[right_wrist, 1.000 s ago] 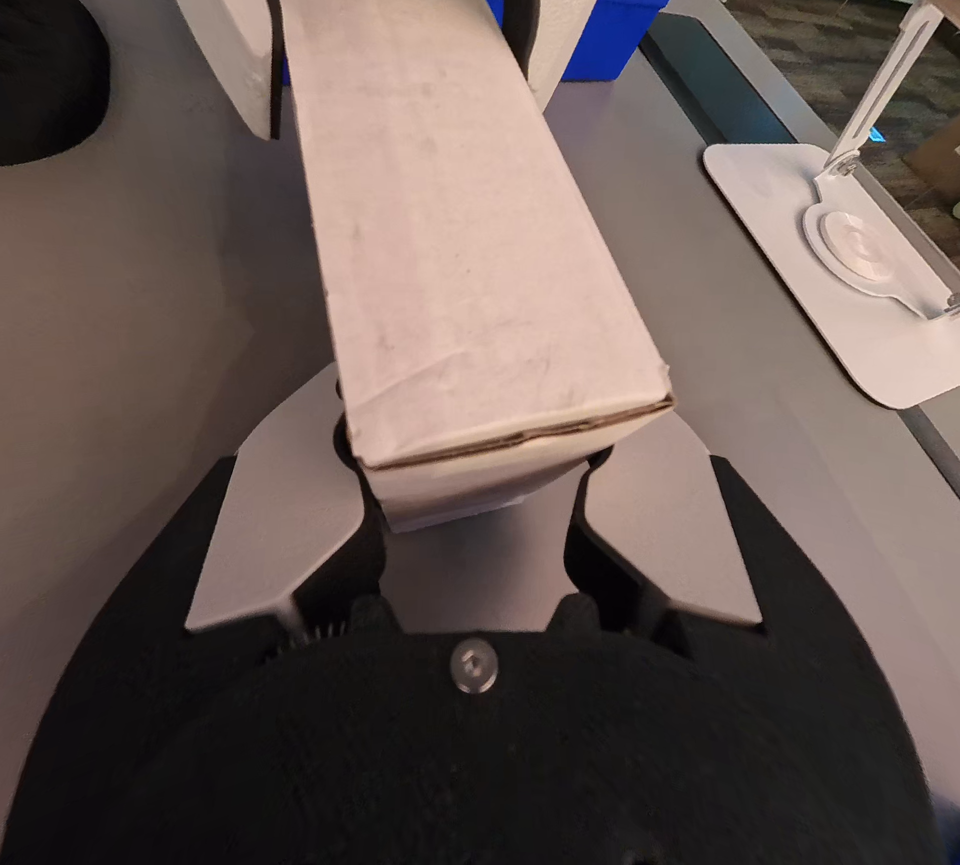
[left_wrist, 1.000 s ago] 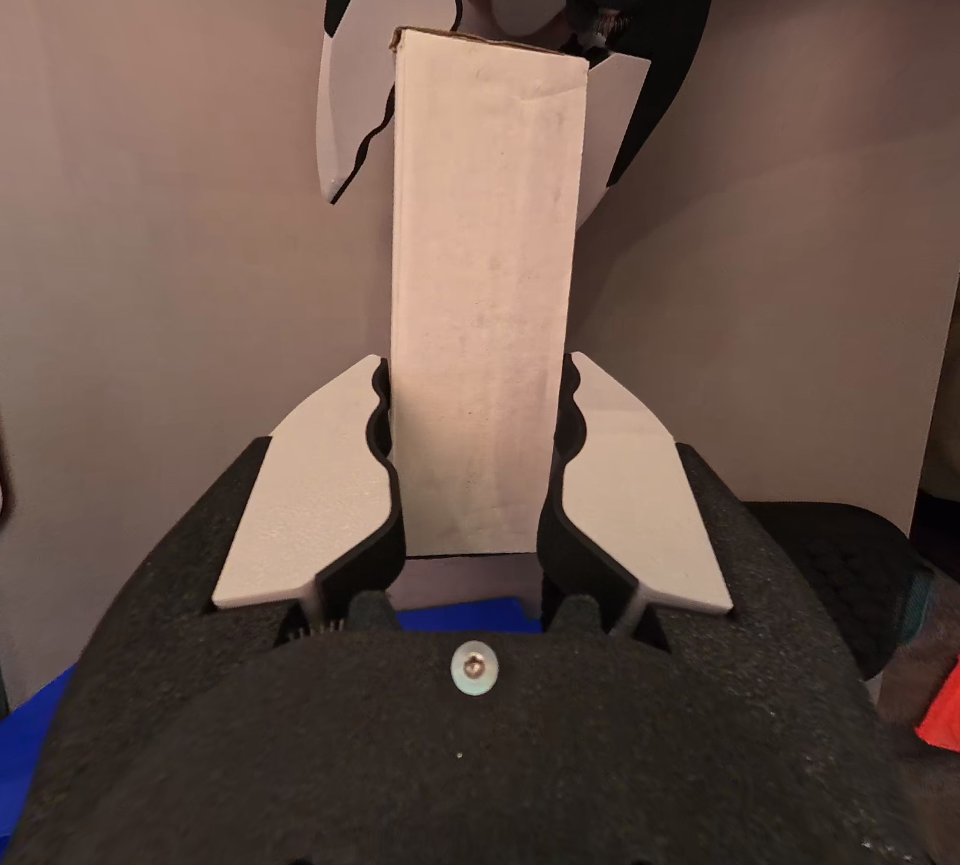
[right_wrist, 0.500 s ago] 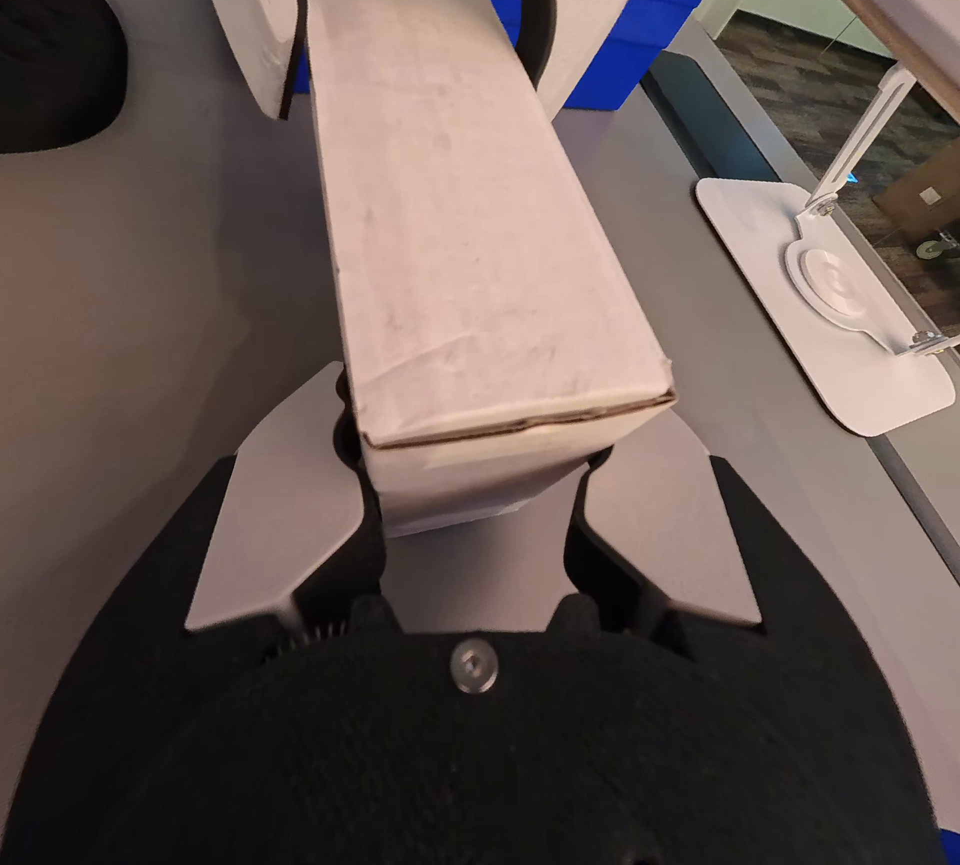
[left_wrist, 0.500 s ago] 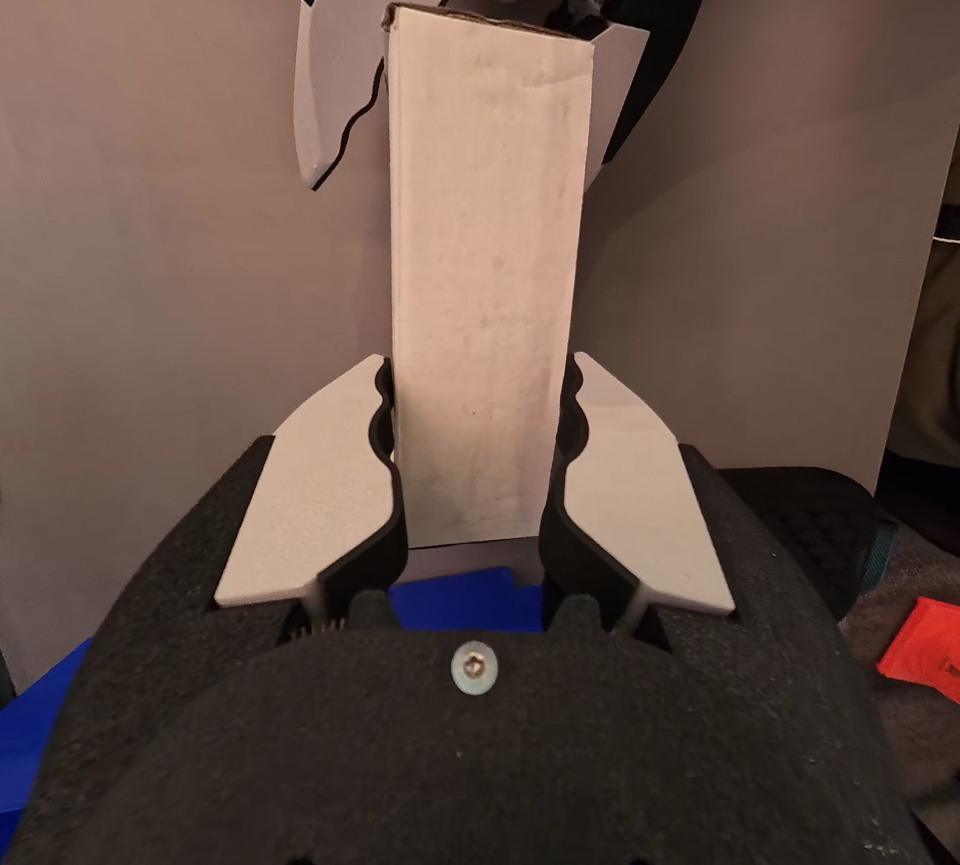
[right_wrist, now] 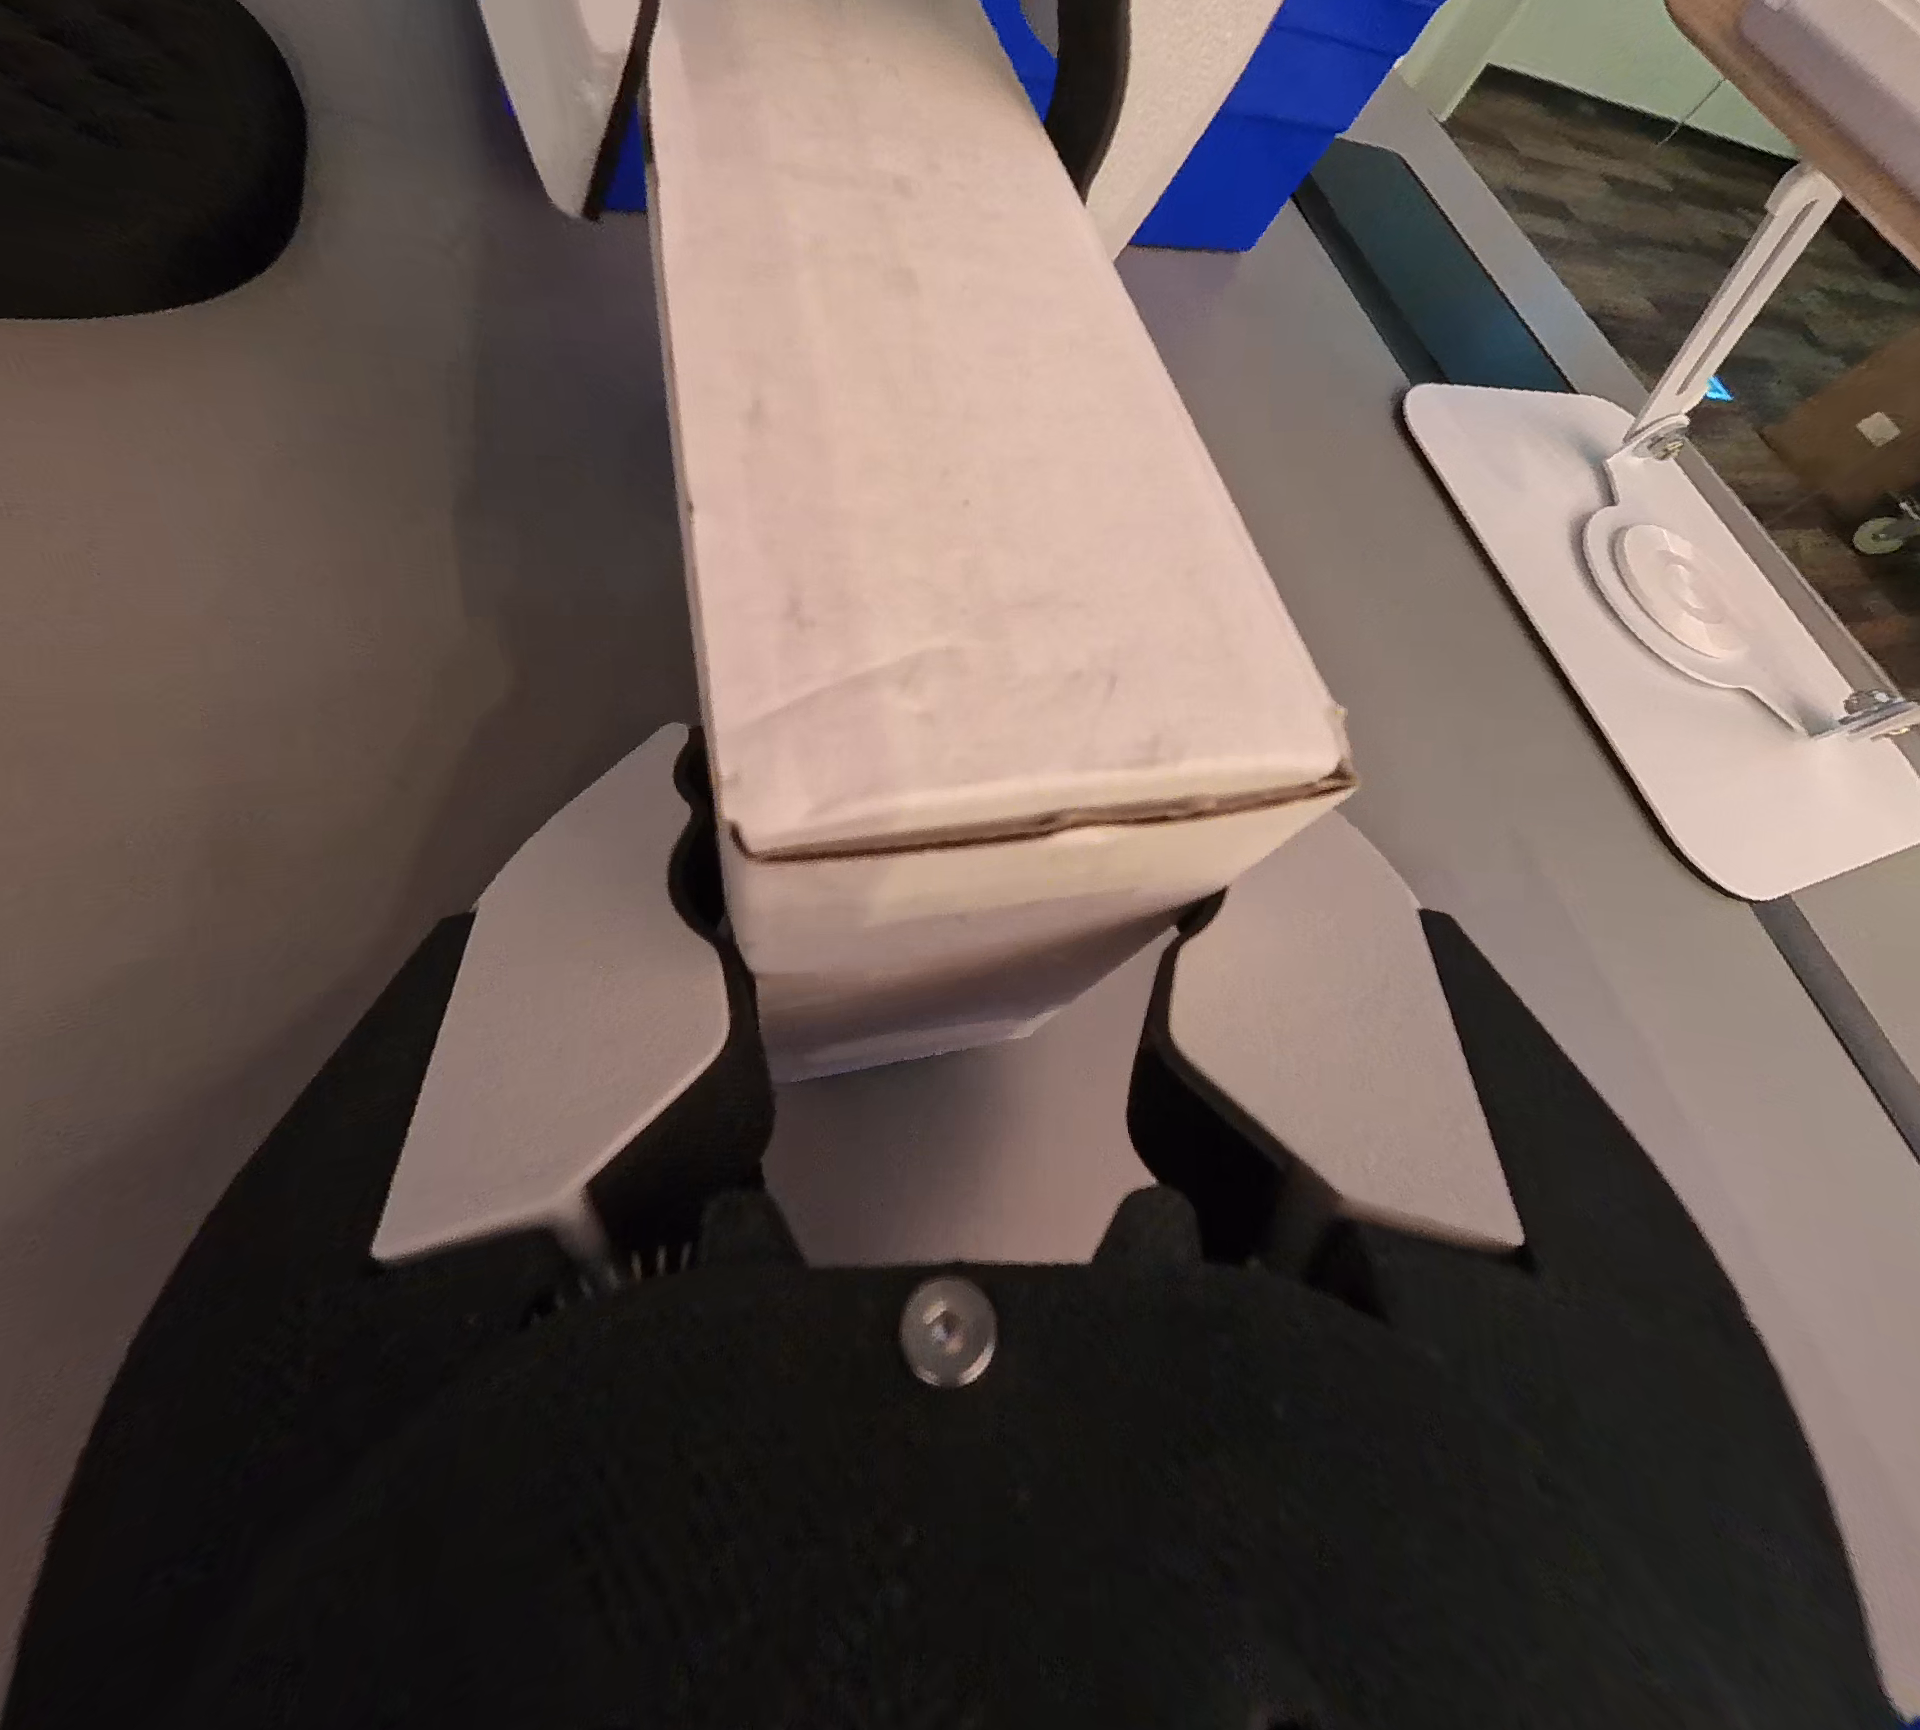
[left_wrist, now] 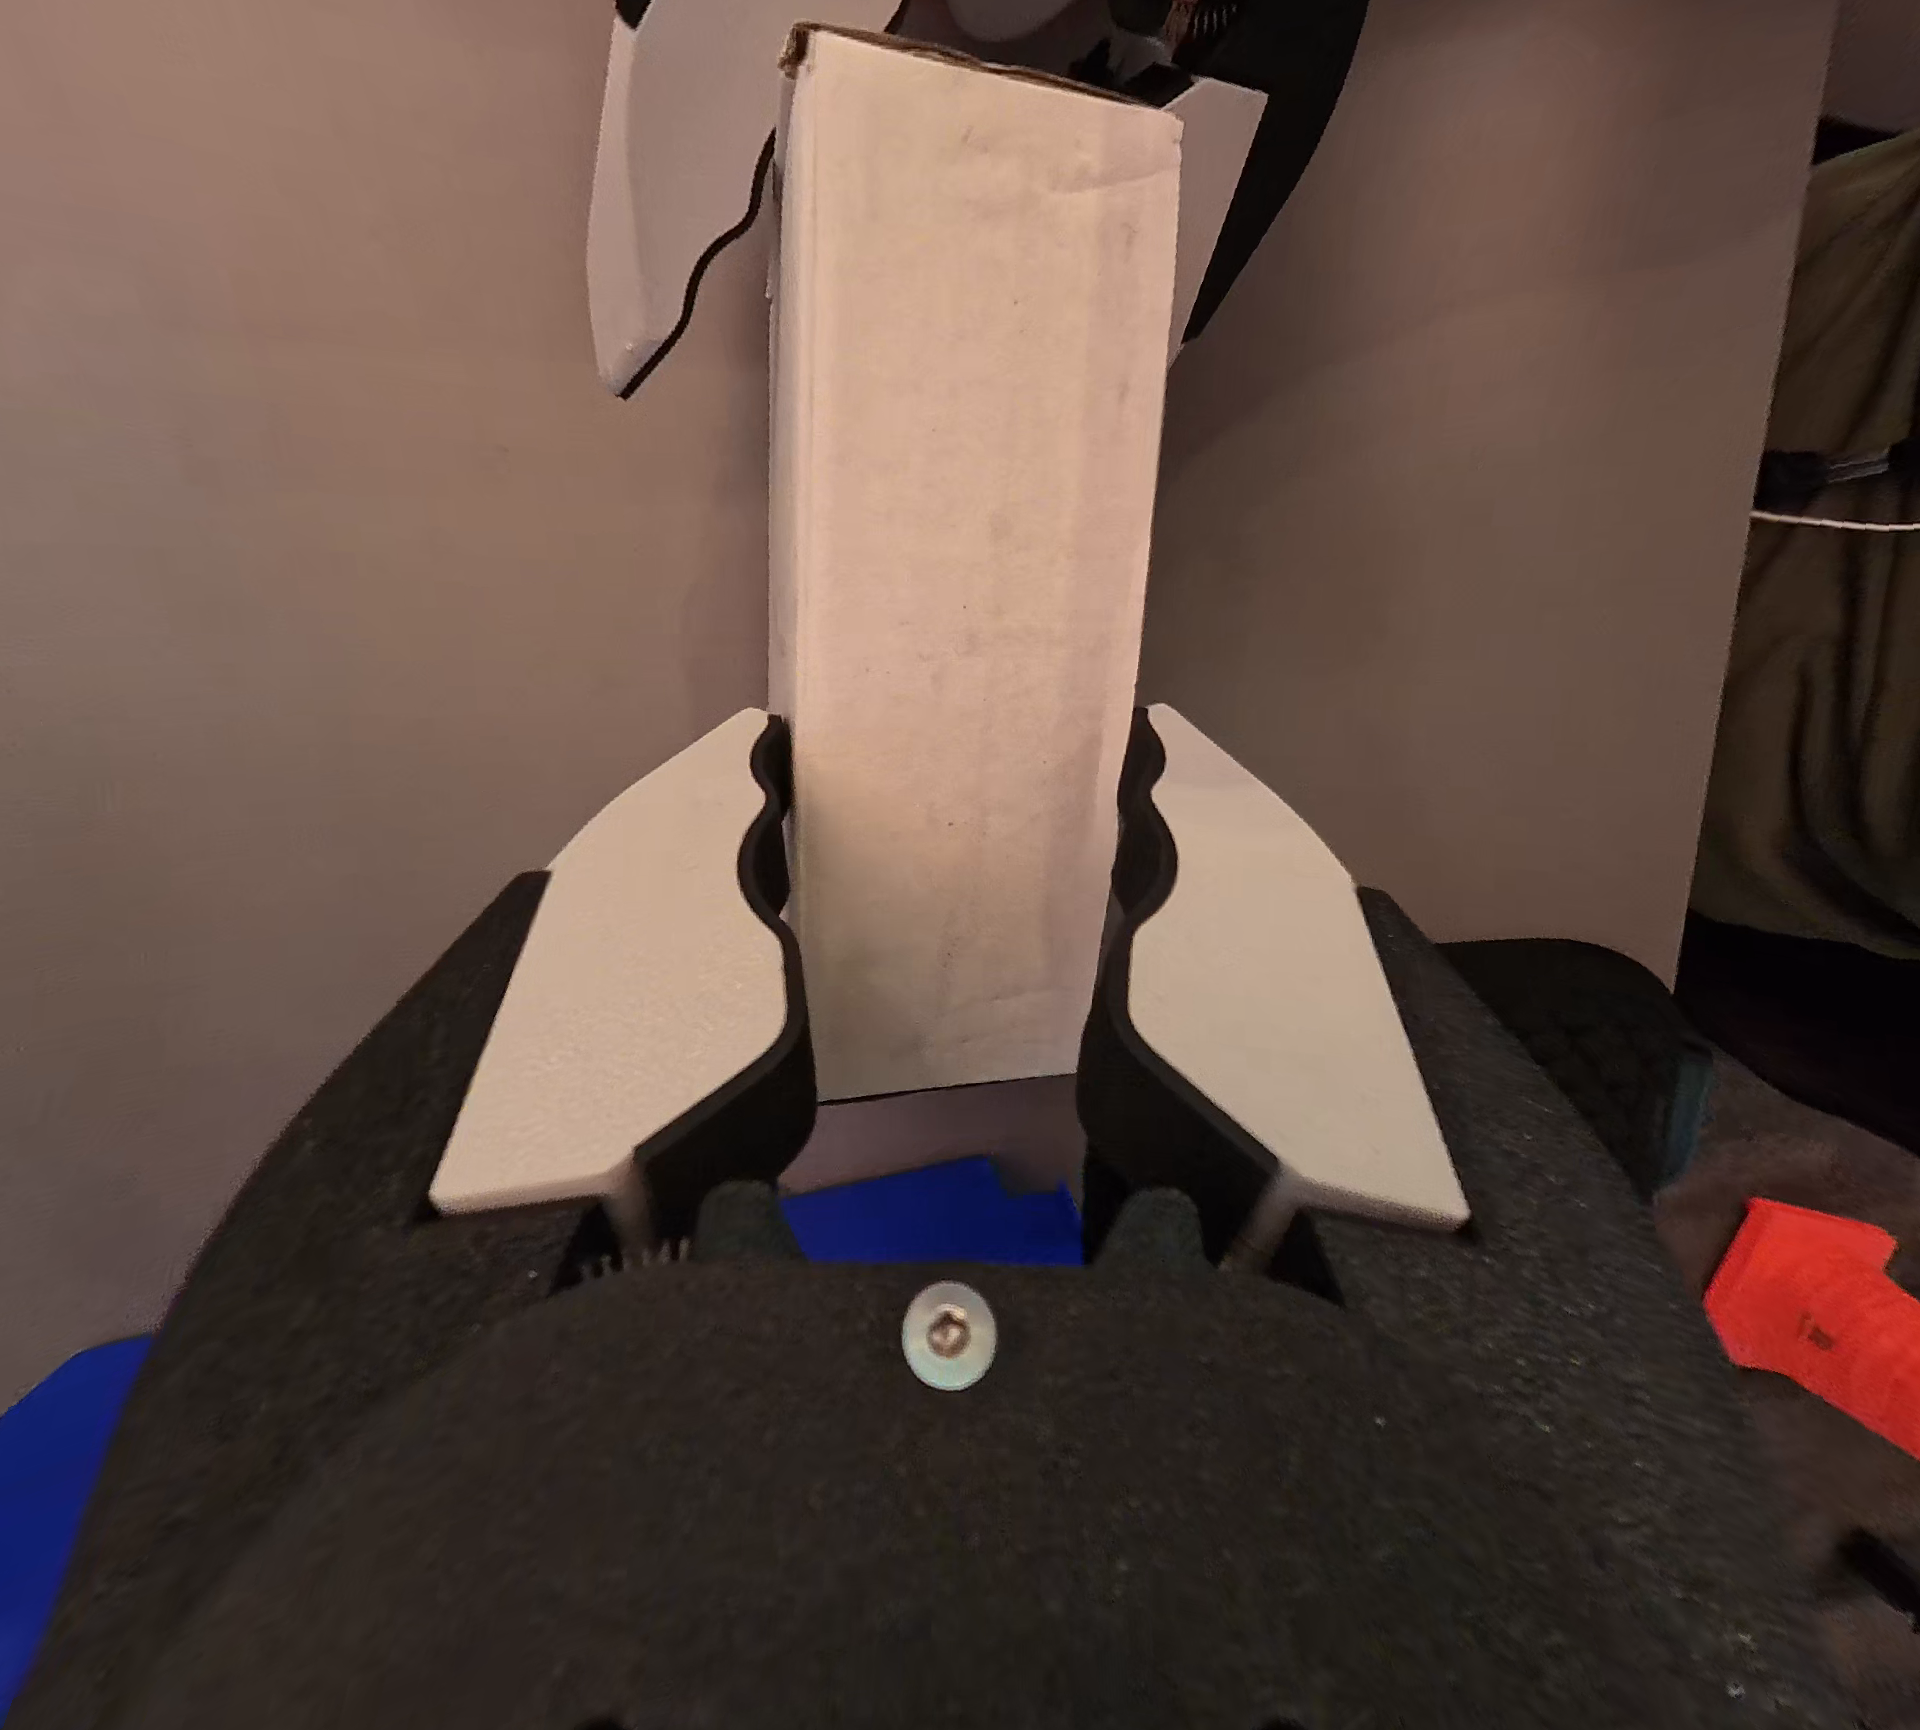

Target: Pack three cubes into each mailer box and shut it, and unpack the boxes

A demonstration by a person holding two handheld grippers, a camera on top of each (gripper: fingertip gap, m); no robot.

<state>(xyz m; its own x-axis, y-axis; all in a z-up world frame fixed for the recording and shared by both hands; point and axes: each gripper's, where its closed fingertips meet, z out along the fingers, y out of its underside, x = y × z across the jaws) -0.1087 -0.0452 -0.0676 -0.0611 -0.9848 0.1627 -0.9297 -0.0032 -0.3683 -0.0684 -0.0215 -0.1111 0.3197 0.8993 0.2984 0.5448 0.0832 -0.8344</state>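
A long white mailer box (left_wrist: 966, 537) is held off the grey table (right_wrist: 260, 641), shut at the end that faces the right wrist view. My left gripper (left_wrist: 956, 724) is shut on one end of it. My right gripper (right_wrist: 966, 807) is shut on the other end of the box (right_wrist: 935, 485). Each gripper also shows at the far end in the other's view: the right gripper (left_wrist: 914, 350) at the top, and the left gripper (right_wrist: 842, 220) with its pads against the box sides. No cubes are in view.
A blue bin (right_wrist: 1299, 70) stands behind the box and shows under my left gripper (left_wrist: 935, 1223). A white stand base (right_wrist: 1662, 641) sits at the table's right edge. A black round object (right_wrist: 125, 122) lies at the far left. An orange-red piece (left_wrist: 1808, 1317) lies at the lower right. My right fingertips sit around 7 cm from my left ones. The black round object (right_wrist: 125, 122) is about 15 cm from my left fingertips.
Both grippers and the box have shifted together a little, bringing more of the blue bin and the orange-red piece into view. Both holds on the box are unchanged.
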